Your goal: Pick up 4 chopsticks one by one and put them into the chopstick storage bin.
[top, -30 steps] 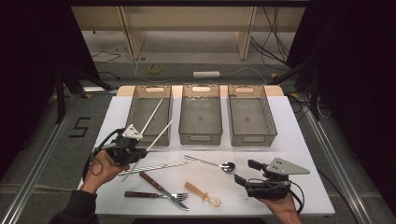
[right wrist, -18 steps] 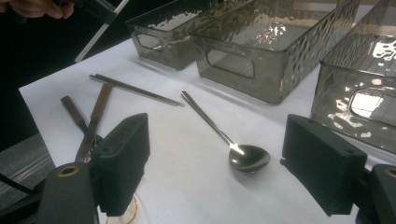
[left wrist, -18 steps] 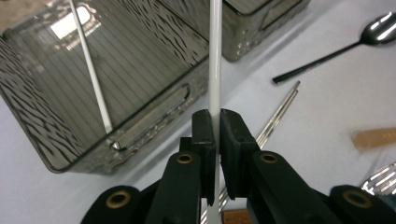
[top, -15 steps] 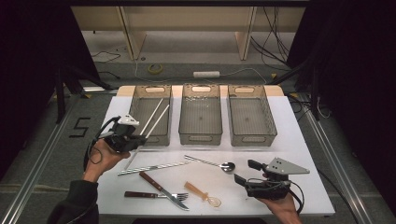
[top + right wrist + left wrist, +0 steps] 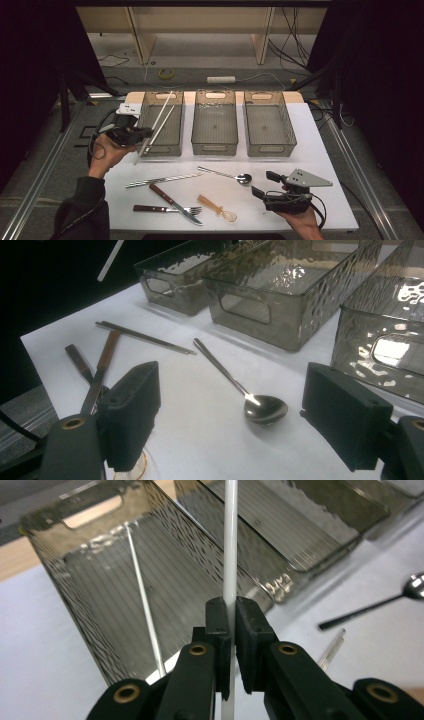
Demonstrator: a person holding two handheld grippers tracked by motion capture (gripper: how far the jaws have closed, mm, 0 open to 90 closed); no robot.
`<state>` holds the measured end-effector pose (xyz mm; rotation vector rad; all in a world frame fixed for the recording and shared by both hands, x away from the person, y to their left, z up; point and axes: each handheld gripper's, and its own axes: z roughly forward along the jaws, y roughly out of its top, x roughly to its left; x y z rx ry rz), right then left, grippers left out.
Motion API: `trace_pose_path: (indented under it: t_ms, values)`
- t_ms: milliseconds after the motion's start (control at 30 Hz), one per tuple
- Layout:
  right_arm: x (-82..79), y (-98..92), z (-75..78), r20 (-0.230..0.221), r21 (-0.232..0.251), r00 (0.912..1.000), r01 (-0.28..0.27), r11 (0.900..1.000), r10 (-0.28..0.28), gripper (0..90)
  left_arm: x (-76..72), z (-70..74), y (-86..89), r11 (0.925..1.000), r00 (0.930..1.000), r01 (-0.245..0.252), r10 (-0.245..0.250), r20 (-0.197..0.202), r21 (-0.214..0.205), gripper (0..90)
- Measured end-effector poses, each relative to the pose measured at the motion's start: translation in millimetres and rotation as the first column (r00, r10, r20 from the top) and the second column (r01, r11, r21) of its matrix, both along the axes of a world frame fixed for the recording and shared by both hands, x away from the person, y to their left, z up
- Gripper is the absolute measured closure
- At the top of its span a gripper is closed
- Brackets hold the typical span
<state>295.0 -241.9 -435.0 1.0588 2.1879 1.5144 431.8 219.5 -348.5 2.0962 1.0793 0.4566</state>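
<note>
While the left gripper's [image 5: 142, 134] jaws are clamped on a thin, straight white plastic chopstick [image 5: 230, 545], it slants over the leftmost smoky transparent bin [image 5: 172, 134], left of frame; the right gripper's [image 5: 230, 415] jaws stand apart.

Left gripper [image 5: 228, 615]: two matte black jaws, each ending in a rectangular block pad and pivoted on a link arm with a brass-coloured bushing; a small screw recess marks the left pad. In the high view its body carries a white block on top, and a black cable loops from it. The left arm wears a dark long sleeve [image 5: 82, 207].

Right gripper [image 5: 261, 184]: black body with two black block-shaped jaws, a grey three-cornered plate with small holes on top, and a black cable looping at the rear.
</note>
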Motion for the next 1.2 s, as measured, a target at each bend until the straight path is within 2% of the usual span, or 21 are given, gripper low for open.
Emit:
trace_pose_path:
  t_ms: [167,267,333,633,733,900,1200]
  values:
    - [0.2,0.1,0.1,-0.002,0.002,1.0,0.0,1.0,0.0,24.1,13.5,9.8,-0.6,0.9996,0.9994,-0.025,0.025,0.024,-0.01,84.4]
    - [0.1,0.1,0.1,-0.001,0.002,1.0,0.0,1.0,0.0,24.1,20.0,14.6,-3.0,0.9995,0.9989,-0.032,0.032,0.035,-0.001,84.4]
    - [0.0,-0.1,0.2,-0.002,0.004,1.0,0.001,1.0,-0.001,24.1,24.9,16.7,-5.2,0.9993,0.9985,-0.037,0.037,0.04,0.008,84.4]
    - [0.1,0.0,0.1,-0.002,0.003,1.0,0.0,1.0,0.0,24.1,44.6,22.3,-5.2,0.9966,0.9948,-0.082,0.082,0.061,-0.001,84.4]
    - [0.1,-0.1,0.1,-0.003,0.005,1.0,0.0,1.0,0.0,24.1,50.5,21.8,-3.1,0.9957,0.9933,-0.091,0.092,0.07,-0.018,84.4]
    - [0.0,0.0,0.1,-0.002,0.005,1.0,-0.003,1.0,0.003,24.1,59.8,16.9,-0.5,0.9922,0.9898,-0.123,0.124,0.071,-0.017,84.4]
    - [0.2,0.4,-0.2,-0.004,0.004,1.0,-0.004,1.0,0.004,24.1,67.9,2.8,2.0,0.9891,0.9863,-0.146,0.147,0.075,-0.015,84.3]
